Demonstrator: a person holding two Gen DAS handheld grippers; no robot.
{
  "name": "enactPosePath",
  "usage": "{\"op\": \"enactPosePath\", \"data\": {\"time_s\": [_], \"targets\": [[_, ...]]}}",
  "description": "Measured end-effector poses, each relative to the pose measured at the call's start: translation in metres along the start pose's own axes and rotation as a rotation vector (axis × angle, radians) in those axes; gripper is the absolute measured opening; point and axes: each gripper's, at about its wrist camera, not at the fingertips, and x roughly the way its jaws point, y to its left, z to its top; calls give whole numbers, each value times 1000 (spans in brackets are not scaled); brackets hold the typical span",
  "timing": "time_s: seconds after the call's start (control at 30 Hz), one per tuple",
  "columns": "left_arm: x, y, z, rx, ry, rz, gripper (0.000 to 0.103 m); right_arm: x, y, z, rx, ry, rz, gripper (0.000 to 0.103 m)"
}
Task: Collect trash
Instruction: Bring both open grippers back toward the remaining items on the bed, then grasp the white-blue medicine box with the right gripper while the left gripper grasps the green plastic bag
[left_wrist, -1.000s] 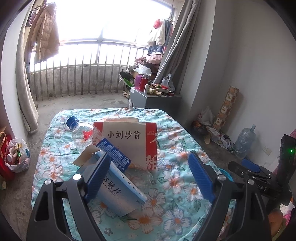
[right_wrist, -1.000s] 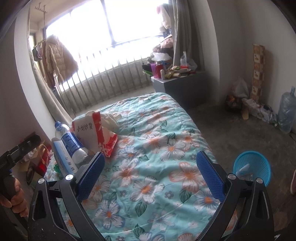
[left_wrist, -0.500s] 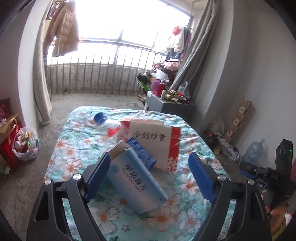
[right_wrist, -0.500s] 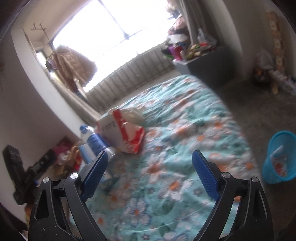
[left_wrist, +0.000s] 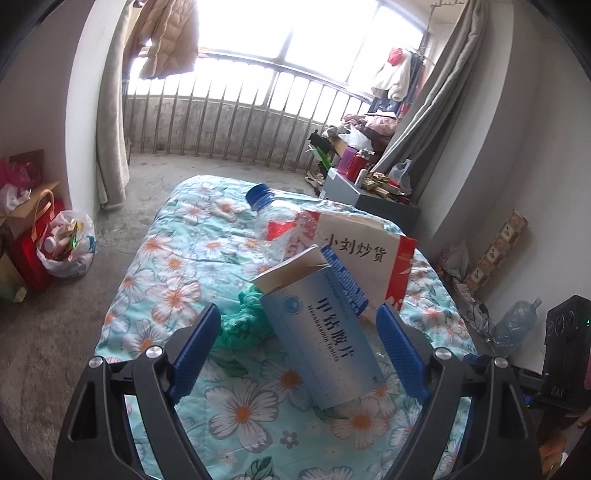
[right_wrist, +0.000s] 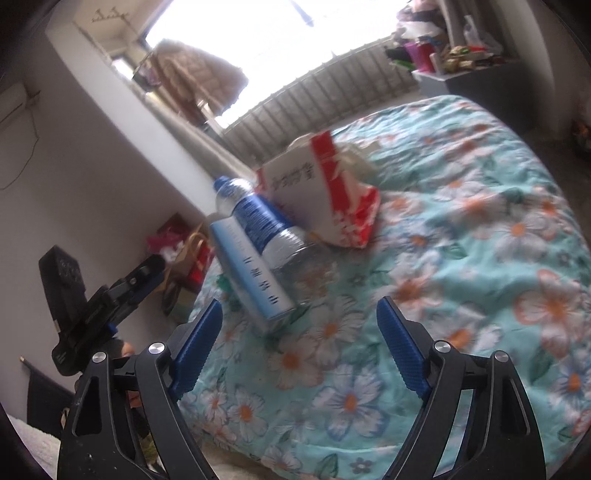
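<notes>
The left gripper (left_wrist: 299, 345) is gaping around the medicine box (left_wrist: 321, 339), pads not touching. The right gripper (right_wrist: 299, 343), jaws narrowing but empty, is aiming at it too; they risk colliding.

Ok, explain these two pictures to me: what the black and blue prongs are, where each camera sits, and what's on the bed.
No robot here: a person carries a hand-held gripper in each hand, each with a camera looking out along its two blue-padded fingers. One picture is from the left hand-held gripper, the other from the right hand-held gripper. Both grippers are open and hold nothing; the right one's jaws have just been closing a little, on nothing. On the floral bedspread the trash lies in a pile: a medicine box, a plastic bottle with a blue cap, a red and white paper bag and something crumpled and green.
</notes>
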Motion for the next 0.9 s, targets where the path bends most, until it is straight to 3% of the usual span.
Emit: {"op": "enactPosePath", "data": {"time_s": [0.23, 0.3, 0.7, 0.9], "targets": [[2, 20, -11, -49, 27, 15, 84, 41, 22, 12, -47, 85, 79, 69], [4, 25, -15, -60, 43, 7, 79, 53, 26, 17, -58, 102, 82, 67], [20, 48, -33, -109, 109, -16, 52, 99, 54, 22, -162, 189, 23, 52], [23, 53, -36, -115, 119, -22, 43, 96, 60, 19, -197, 195, -25, 38]]}}
